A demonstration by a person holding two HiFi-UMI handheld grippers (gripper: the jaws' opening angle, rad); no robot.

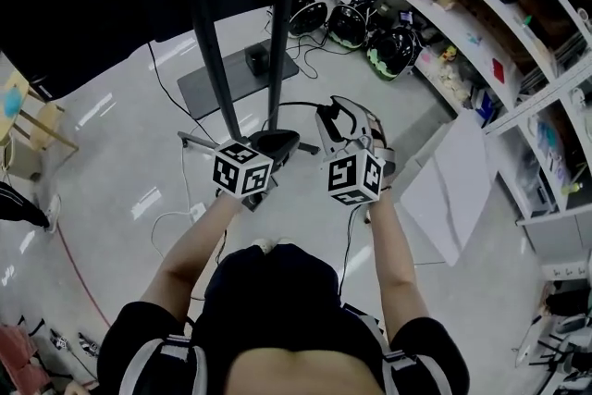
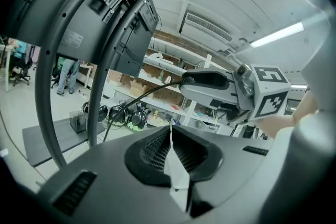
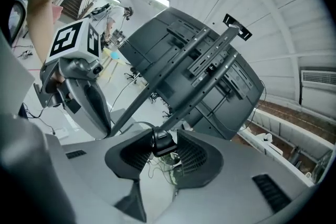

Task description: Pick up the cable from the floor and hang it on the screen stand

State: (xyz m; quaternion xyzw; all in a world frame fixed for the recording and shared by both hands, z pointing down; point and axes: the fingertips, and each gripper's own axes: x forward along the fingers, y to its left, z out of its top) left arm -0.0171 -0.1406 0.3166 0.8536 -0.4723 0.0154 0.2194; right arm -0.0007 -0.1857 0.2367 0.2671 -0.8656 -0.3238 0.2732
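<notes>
Two ribbed fingers (image 3: 195, 157) of the right gripper (image 3: 164, 138) are clamped on the black plug end of the cable (image 3: 162, 145), which sits between the pads near their tips. From the plug the black cord bends away to the left and drops toward the floor (image 1: 129, 153).

The left gripper (image 2: 171, 129) has its fingers (image 2: 152, 148) pressed together tip to tip.

In the left gripper view the right gripper shows close by on the right. The cable leaves its tip and sags down to the left, toward the curved dark poles of the screen stand (image 2: 102, 65).

In the head view the person holds both grippers side by side in front of the body, near the stand's two poles, with the left one nearer them. The stand's flat grey base rests on the floor beyond the grippers. The screen (image 3: 210, 71) shows its dark back and mounting rails above them.

Shelves (image 1: 481, 32) line the right side. Dark rounded gear (image 1: 388, 46) lies on the floor at their foot, and a white sheet (image 1: 453, 190) lies on the floor to the right of the grippers.
</notes>
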